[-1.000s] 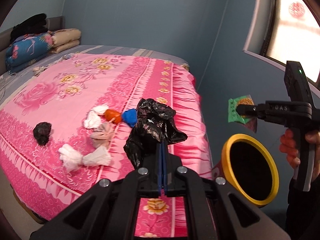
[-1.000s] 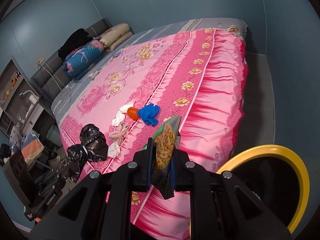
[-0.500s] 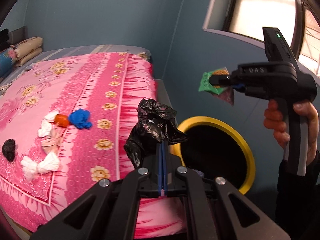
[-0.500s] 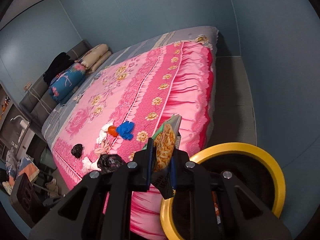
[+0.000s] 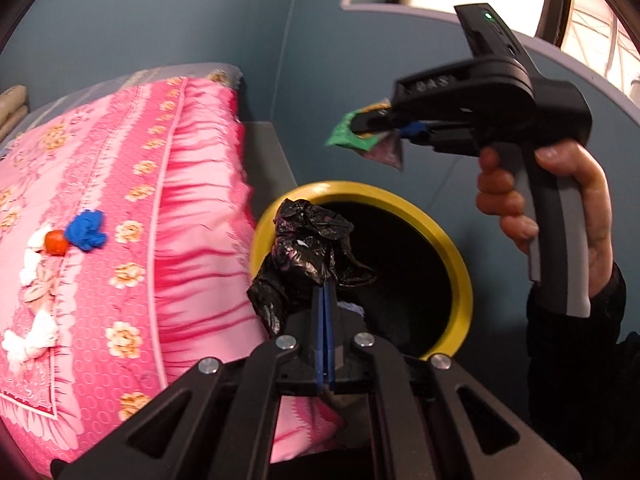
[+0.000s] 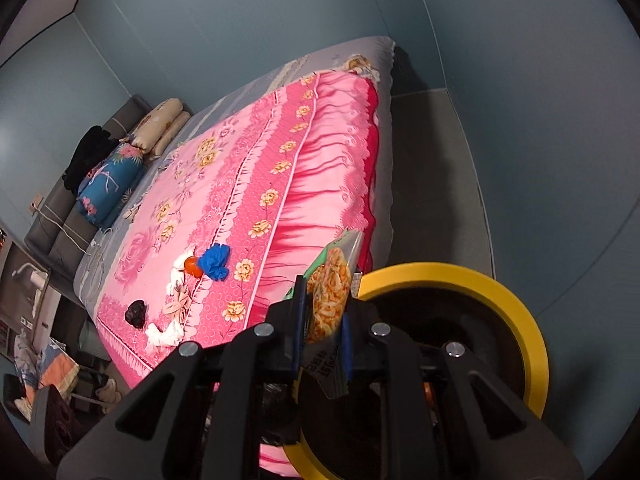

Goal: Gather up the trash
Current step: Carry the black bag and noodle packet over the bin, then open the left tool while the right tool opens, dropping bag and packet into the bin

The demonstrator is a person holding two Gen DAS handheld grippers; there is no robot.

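My left gripper (image 5: 325,292) is shut on a crumpled black plastic bag (image 5: 308,248) and holds it at the near rim of the yellow-rimmed bin (image 5: 460,264). My right gripper (image 6: 322,300) is shut on a green snack wrapper (image 6: 330,292) and holds it above the bin (image 6: 516,304); the left wrist view shows that wrapper (image 5: 352,136) over the opening. More trash lies on the pink bed: a blue wad (image 6: 215,262), an orange piece (image 6: 193,266), white tissues (image 6: 164,334) and a black wad (image 6: 136,312).
The pink floral bed (image 6: 248,168) fills the left side, with pillows and folded bedding (image 6: 112,180) at its head. A grey floor strip (image 6: 432,160) runs between bed and blue wall. A window (image 5: 576,0) is upper right.
Both grippers have swung from over the bed toward the bin. The black bag now hangs at the bin's rim and the wrapper is above its opening. Both grips are unchanged.
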